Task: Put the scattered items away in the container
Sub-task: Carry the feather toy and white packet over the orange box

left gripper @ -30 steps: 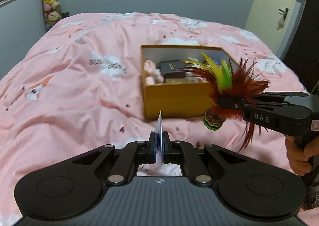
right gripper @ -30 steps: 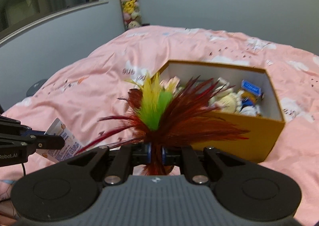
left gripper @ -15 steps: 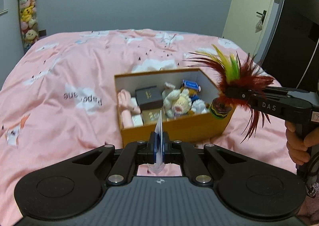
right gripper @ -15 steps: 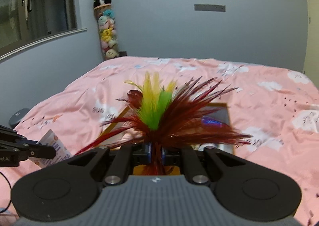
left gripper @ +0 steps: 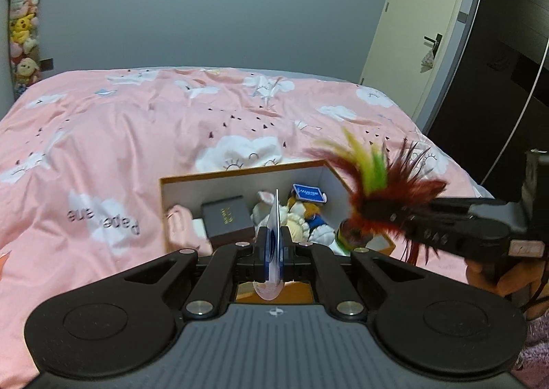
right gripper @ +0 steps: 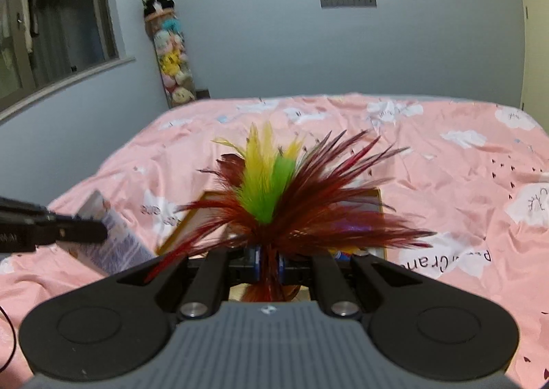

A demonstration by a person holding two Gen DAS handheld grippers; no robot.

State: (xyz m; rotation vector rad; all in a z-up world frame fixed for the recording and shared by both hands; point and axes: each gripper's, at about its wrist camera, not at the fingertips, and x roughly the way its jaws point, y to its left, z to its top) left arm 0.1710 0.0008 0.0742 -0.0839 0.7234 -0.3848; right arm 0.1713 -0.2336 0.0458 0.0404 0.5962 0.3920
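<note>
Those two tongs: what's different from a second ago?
Both tongs have come up over the box: the left tongs with the thin packet, the right tongs with the feather toy. Both grips stayed shut; the box stayed put.

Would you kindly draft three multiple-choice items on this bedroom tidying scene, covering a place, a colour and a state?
1. Where does the open box stand?
A. on the pink bedspread
B. on a shelf
C. on the floor

2. What colour are most feathers of the feather toy?
A. blue
B. dark red
C. white

3. How is the left gripper?
A. wide open, holding nothing
B. out of view
C. jaws shut on a thin packet

Key: 1 A, the bedspread surrounds the box on all visible sides. 2 B, dark red plumes surround a yellow and green tuft. 3 C, the packet stands edge-on between the jaws.
</note>
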